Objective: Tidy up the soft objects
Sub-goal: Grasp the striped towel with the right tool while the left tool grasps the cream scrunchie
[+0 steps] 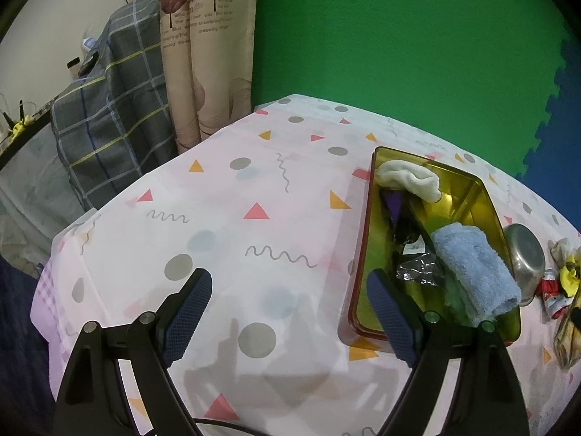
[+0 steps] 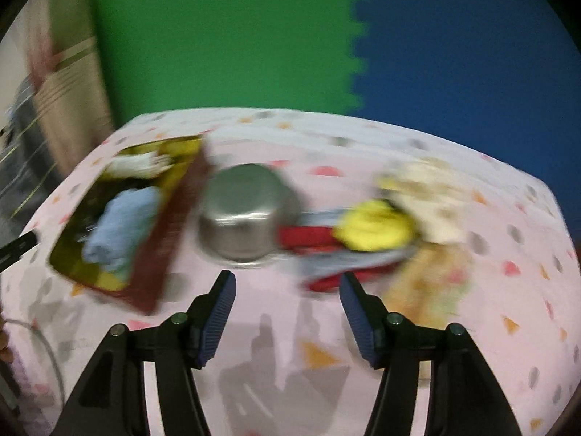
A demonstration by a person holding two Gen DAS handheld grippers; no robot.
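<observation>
Both grippers hang spread and empty over the desk [image 1: 254, 189]: left gripper [image 1: 288, 312] beside the yellow bin [image 1: 365, 254], right gripper [image 2: 287, 309] short of the cloth pile [image 2: 366, 232]. Those rags look light, limp and easy to bunch; pinching a raised fold seems best. Blue towel [image 1: 472, 265] already lies in the bin. A patterned cloth covers the desk, with green and blue wall mats behind.

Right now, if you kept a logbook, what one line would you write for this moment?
left gripper: open, empty | right gripper: open, empty | yellow bin: blue towel, white cloth inside | table: metal bowl, yellow cloth outside
</observation>
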